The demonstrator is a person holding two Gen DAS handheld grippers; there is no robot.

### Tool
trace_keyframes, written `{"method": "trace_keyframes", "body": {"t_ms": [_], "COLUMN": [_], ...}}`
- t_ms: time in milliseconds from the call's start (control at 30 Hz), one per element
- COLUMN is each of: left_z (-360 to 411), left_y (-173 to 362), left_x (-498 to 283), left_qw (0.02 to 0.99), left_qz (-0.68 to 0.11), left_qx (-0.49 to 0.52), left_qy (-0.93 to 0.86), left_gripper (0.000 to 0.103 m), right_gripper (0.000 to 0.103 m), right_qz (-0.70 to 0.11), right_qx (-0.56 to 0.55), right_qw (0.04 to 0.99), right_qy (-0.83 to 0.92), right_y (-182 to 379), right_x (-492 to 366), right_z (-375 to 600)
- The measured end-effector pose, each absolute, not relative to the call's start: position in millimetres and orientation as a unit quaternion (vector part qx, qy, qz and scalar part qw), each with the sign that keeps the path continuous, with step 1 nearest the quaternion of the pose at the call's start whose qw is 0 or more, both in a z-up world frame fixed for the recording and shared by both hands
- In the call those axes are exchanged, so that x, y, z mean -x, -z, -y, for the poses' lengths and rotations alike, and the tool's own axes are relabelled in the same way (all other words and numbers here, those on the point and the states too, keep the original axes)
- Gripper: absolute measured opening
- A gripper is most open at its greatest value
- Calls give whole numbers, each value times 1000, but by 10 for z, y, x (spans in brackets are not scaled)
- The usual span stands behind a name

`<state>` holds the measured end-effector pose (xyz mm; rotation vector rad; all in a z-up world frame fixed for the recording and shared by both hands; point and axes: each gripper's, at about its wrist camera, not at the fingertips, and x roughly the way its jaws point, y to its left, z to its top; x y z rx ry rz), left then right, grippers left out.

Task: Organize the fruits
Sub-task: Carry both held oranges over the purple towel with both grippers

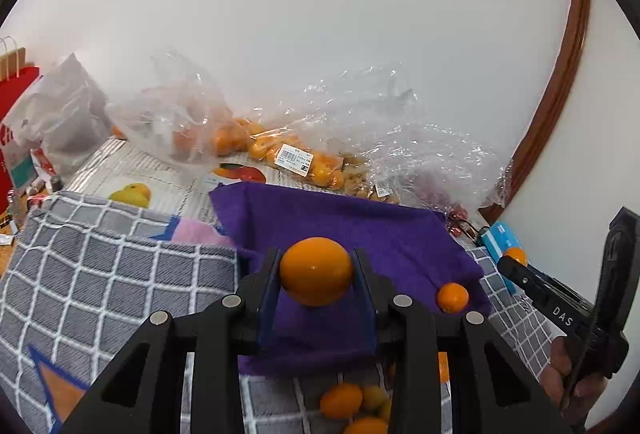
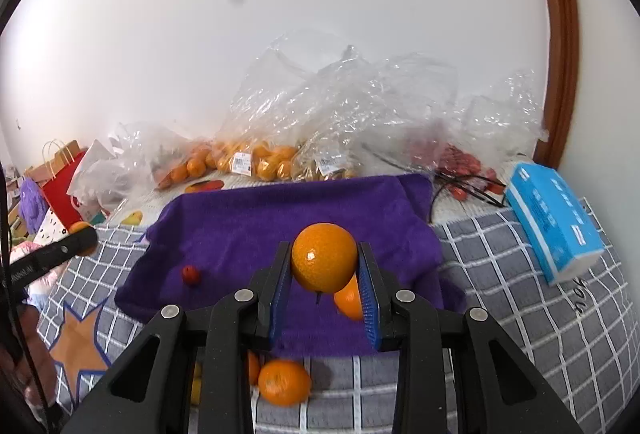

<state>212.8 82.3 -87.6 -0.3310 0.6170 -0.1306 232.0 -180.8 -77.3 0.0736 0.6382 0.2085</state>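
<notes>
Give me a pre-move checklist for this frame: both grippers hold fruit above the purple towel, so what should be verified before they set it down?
1. Left gripper clamped on its round orange citrus fruit: ok.
2. Right gripper clamped on its own orange citrus fruit: ok.
3. Purple towel has bare room for both: ok.
4. Small red fruit and loose orange fruit lying on the towel, clear of the drop spots: cannot tell.
5. Grippers apart from each other: ok.

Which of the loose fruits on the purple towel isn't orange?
The small red fruit lying alone near the left side of the purple towel. The other loose fruit on the towel, behind the right gripper's finger, is orange.
</notes>
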Motion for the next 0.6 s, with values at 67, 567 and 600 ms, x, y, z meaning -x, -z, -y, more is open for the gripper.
{"method": "trace_keyframes", "body": {"t_ms": [67,567,600], "left_z": [-793,-934,-935], "left_y": [945,1294,1306], "left_x": [-2219,-2351,-2364], "left_qw": [937,931,929], "left_qz": [-301,-304,-308], "left_qx": [163,191,194], "left_qy": [67,62,64], "left_gripper": [33,33,33], "right_gripper": [32,32,32], "right_qz": [-312,-324,-325], "right_qx": [-37,-42,-45], "right_qw": [944,936,935], "right_qy": [-104,-133,-135], "right_y": [816,1213,1225], "right_x": [-2395,-2573,-2589], "right_z": [1779,1652,1661]}}
